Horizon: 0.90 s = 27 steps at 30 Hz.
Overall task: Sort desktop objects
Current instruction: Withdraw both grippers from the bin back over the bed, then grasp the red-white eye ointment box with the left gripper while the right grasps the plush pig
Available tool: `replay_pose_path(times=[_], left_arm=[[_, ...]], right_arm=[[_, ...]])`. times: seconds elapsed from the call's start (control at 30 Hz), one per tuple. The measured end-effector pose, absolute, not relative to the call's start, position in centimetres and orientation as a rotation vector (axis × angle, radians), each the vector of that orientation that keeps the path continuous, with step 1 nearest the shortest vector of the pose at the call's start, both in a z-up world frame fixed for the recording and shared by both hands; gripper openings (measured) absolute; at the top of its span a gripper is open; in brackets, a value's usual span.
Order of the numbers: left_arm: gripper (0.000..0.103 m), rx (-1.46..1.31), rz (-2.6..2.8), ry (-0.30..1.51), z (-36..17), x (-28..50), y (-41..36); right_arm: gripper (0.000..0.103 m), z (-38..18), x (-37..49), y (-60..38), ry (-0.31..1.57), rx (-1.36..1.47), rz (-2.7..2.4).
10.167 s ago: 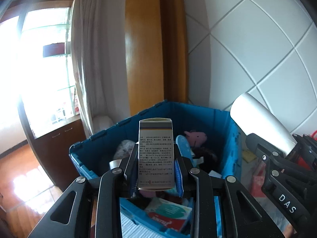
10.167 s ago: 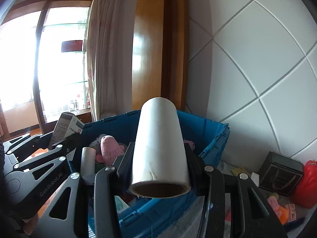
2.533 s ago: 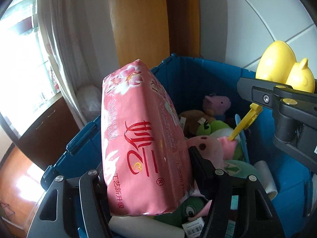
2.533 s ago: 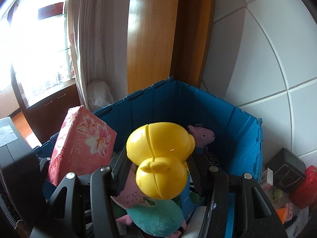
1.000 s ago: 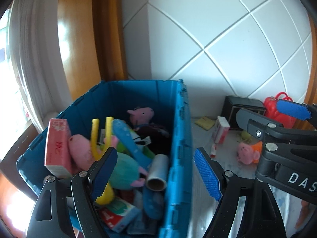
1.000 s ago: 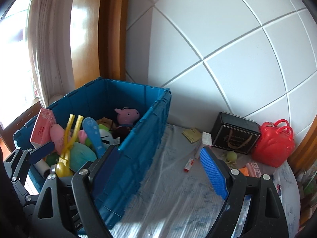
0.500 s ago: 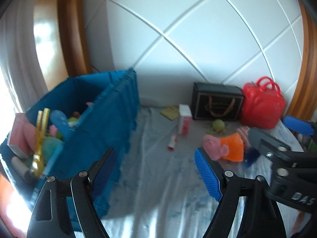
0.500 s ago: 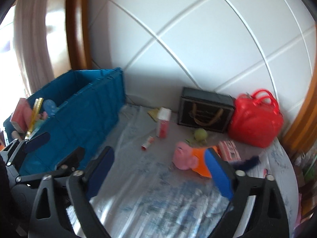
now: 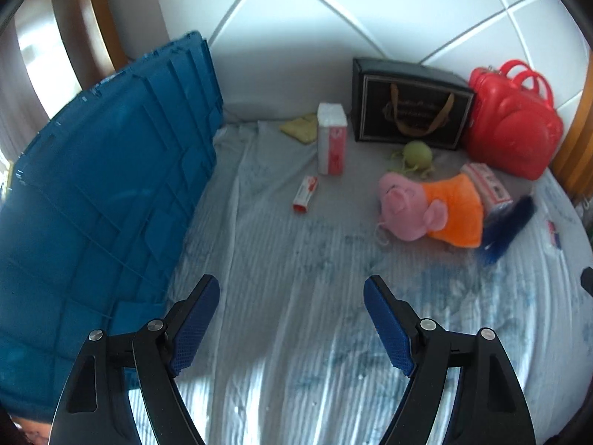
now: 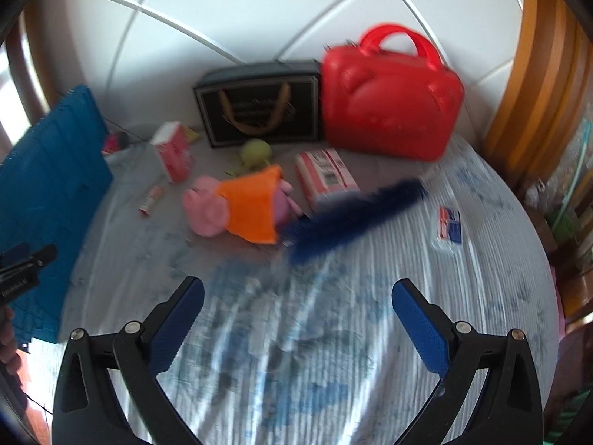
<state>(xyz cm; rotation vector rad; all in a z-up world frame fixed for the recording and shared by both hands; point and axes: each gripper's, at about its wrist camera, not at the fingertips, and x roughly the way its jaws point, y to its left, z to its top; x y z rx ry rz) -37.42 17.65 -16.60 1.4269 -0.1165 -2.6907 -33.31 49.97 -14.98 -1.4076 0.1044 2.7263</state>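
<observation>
The left gripper (image 9: 291,324) is wide open and holds nothing. The right gripper (image 10: 296,324) is wide open and empty too. Both hang over the cloth-covered table (image 9: 296,352).

The next job looks like picking up another toy. A good way is to go down slowly, put one pad on each side of the pink pig toy (image 9: 431,211), then squeeze its soft middle.

The blue bin (image 9: 100,193) stands at the left, just beside the cloth. Its inside is hidden here. The red case (image 10: 389,107) and black box (image 10: 259,109) sit shut by the wall.
</observation>
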Motion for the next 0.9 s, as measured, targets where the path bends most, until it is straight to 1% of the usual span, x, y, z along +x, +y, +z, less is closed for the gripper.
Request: replay_pose_path(times=[0.13, 0.27, 0.4, 0.67, 0.9], left_arm=[[0.081, 1.476, -2.654, -0.141, -19.4, -39.4, 16.8], [0.081, 1.497, -2.621, -0.152, -21.4, -42.0, 15.7], [0.081, 1.521, -2.605, -0.154, -23.3, -44.9, 15.0], [0.081, 1.579, -2.561, -0.175, -28.3, -52.3, 14.2], [0.081, 1.592, -2.559, -0.172, -32.8, -58.6, 15.3]], right_arm=[[0.103, -18.5, -34.4, 52.5, 0.143, -1.484, 2.624], [0.103, -20.8, -36.7, 52.8, 0.159, -1.534, 2.573], [0.103, -21.8, -39.7, 50.9, 0.131, -1.554, 2.608], [0.103, -23.9, -46.9, 45.4, -0.016, -1.597, 2.721], [0.103, -26.4, -49.9, 45.9, 0.045, -1.574, 2.737]])
